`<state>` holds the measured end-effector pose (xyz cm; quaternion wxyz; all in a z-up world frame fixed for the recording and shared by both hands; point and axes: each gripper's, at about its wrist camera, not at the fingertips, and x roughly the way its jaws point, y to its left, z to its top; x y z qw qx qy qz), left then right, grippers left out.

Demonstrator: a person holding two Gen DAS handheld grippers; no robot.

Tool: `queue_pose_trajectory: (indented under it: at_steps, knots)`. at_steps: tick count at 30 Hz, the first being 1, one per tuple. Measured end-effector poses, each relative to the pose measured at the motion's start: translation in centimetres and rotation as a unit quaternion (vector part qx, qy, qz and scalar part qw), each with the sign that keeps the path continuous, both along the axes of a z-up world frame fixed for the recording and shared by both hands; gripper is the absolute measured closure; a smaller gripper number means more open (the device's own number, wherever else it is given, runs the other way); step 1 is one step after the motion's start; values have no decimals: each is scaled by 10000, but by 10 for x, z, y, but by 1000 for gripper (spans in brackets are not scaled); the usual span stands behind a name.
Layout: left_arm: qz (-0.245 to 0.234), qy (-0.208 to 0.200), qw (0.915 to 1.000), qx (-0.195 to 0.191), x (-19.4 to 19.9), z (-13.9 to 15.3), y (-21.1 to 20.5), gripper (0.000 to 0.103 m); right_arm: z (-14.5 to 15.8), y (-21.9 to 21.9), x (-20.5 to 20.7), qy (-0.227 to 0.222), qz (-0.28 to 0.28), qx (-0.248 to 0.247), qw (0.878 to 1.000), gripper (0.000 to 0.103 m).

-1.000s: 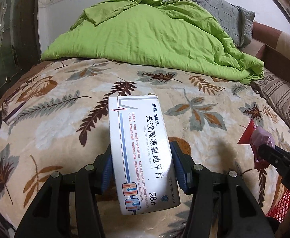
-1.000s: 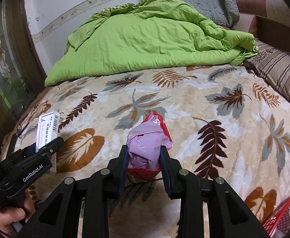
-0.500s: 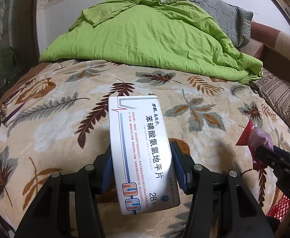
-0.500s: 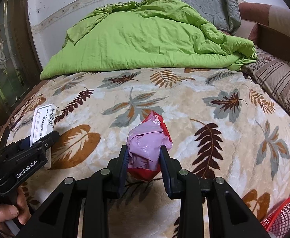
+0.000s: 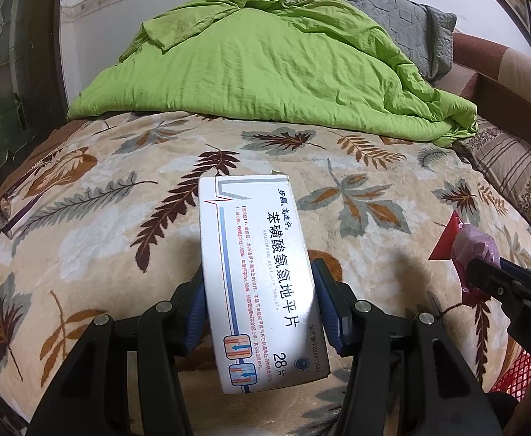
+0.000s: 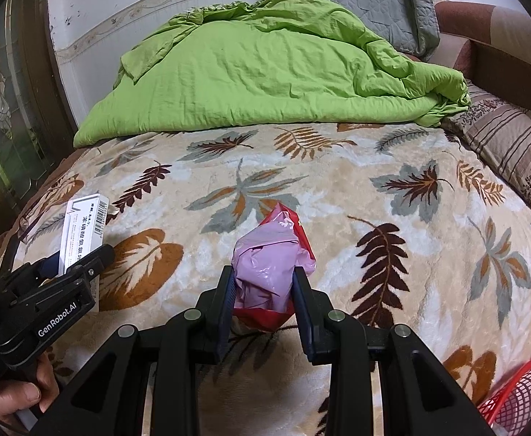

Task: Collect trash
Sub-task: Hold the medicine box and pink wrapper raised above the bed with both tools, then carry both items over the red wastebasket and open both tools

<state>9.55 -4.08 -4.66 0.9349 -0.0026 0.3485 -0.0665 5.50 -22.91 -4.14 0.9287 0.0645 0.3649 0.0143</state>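
Observation:
My left gripper [image 5: 260, 283] is shut on a white medicine box [image 5: 254, 254] with blue stripes and printed text, held lengthwise above the bed. That box [image 6: 84, 232] and the left gripper [image 6: 80, 261] also show at the left edge of the right wrist view, with a hand [image 6: 18, 399] below. My right gripper [image 6: 264, 283] is shut on a crumpled pink and red plastic wrapper [image 6: 267, 254]. From the left wrist view the wrapper [image 5: 465, 243] appears at the right, pinched in the right gripper [image 5: 483, 276].
The bed carries a beige leaf-pattern blanket [image 6: 338, 189], a heaped green quilt [image 6: 265, 72] and a grey pillow [image 6: 367, 3] at the back. A red mesh basket [image 6: 519, 396] sits low at the right, its rim [image 5: 512, 374] partly visible. Striped cushion [image 6: 512, 145] at right.
Both views have drifted slightly; the box and the wrapper stay gripped as before, and neither gripper has opened or closed.

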Motion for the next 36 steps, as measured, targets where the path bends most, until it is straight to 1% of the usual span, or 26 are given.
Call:
queue_pose_trajectory:
  at_steps: [10, 16, 19, 23, 27, 30, 33, 36]
  knots:
    - [-48, -72, 9999, 101, -2, 0, -6, 51, 1, -2, -2, -67, -10, 62, 10000, 70]
    - [-164, -170, 9996, 182, -4, 3, -9, 51, 8, -13, -13, -170, -17, 374, 9992, 70]
    - [-266, -186, 9994, 150, -7, 5, -12, 51, 14, -23, -25, -231, -18, 464, 9987, 70]
    - [-618, -301, 9976, 15, -15, 14, -20, 51, 20, -40, -42, -273, -87, 562, 9980, 70]
    - [-1145, -335, 9928, -118, -29, 23, -40, 51, 24, -64, -68, -266, -256, 729, 9967, 70]
    - [-1556, -257, 9871, -263, -41, 30, -61, 51, 25, -81, -87, -244, -414, 775, 9958, 70]
    - [-1875, -240, 9814, -337, -53, 38, -80, 51, 28, -105, -113, -218, -695, 810, 9940, 70]
    - [-2254, -254, 9730, -422, -68, 49, -104, 51, 30, -129, -137, -206, -1005, 832, 9912, 70]
